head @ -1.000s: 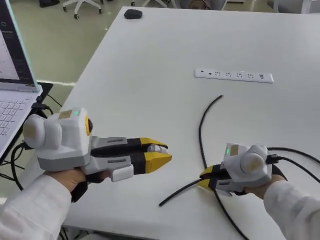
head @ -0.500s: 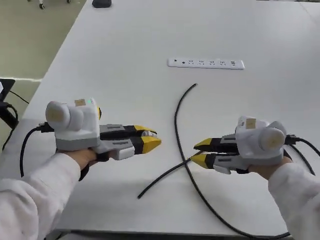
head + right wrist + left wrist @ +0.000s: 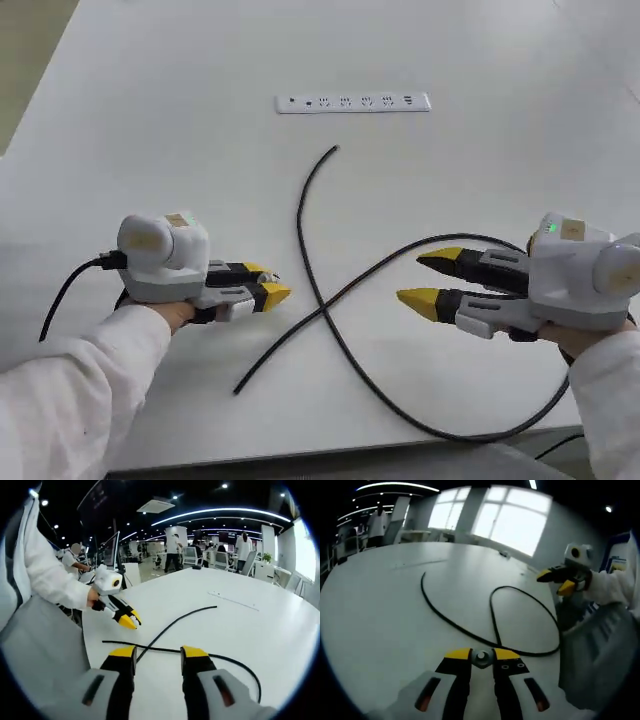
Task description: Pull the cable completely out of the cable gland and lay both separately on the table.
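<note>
Now the left gripper (image 3: 272,285) sits near the front edge of the white table (image 3: 180,150), its fingers pinching the small grey cable gland (image 3: 481,657). Between the 2 grippers the black cable (image 3: 300,222) lies on the table, crossing itself. The right gripper (image 3: 414,278) has its fingers spread and empty.

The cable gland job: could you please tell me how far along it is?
Done: the cable lies looped on the table, both ends looking bare, and the right gripper is open, apart from it. In hand: the left gripper is shut on the small grey cable gland. Left: set the cable gland down on the table, away from the cable.
</note>
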Tool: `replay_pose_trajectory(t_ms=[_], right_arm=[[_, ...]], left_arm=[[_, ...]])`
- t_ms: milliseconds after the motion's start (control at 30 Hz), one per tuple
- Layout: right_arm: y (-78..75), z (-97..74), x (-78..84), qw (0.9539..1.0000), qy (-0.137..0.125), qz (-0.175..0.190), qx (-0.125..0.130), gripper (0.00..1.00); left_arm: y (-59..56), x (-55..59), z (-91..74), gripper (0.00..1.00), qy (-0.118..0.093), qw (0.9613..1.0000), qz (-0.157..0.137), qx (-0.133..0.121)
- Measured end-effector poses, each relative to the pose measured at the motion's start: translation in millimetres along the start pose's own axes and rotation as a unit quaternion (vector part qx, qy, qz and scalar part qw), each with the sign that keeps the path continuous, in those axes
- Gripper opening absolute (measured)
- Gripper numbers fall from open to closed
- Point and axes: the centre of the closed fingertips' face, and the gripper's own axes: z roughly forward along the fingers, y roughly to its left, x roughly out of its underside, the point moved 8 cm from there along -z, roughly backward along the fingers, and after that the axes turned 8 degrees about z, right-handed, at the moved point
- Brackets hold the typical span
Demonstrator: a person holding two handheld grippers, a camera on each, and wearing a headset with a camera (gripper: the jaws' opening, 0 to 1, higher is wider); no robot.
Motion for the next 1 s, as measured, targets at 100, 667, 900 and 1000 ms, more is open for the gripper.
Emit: replay_pose_trajectory(t_ms=[100,667,900,1000], right_arm=[[-7.3,-10.3,8.7,0.9995,0.004,0.019,0.026,0.39],[-15.3,-23.0,33.7,0.9926,0.022,0.094,0.074,0.46],[-12.0,-25.8,34.3,0.9920,0.030,0.099,0.072,0.50],[-10.4,-29.7,30.6,0.9921,0.029,0.096,0.075,0.52]], left_arm=[[-1.1,0.9,4.7,0.17,0.009,0.9999,0.012,-0.006],[-1.4,17.9,19.0,0.17,0.066,0.9970,0.033,-0.022],[-2.1,18.2,16.2,0.17,0.067,0.9967,0.036,-0.027],[-2.9,16.7,14.5,0.19,0.065,0.9968,0.034,-0.031]])
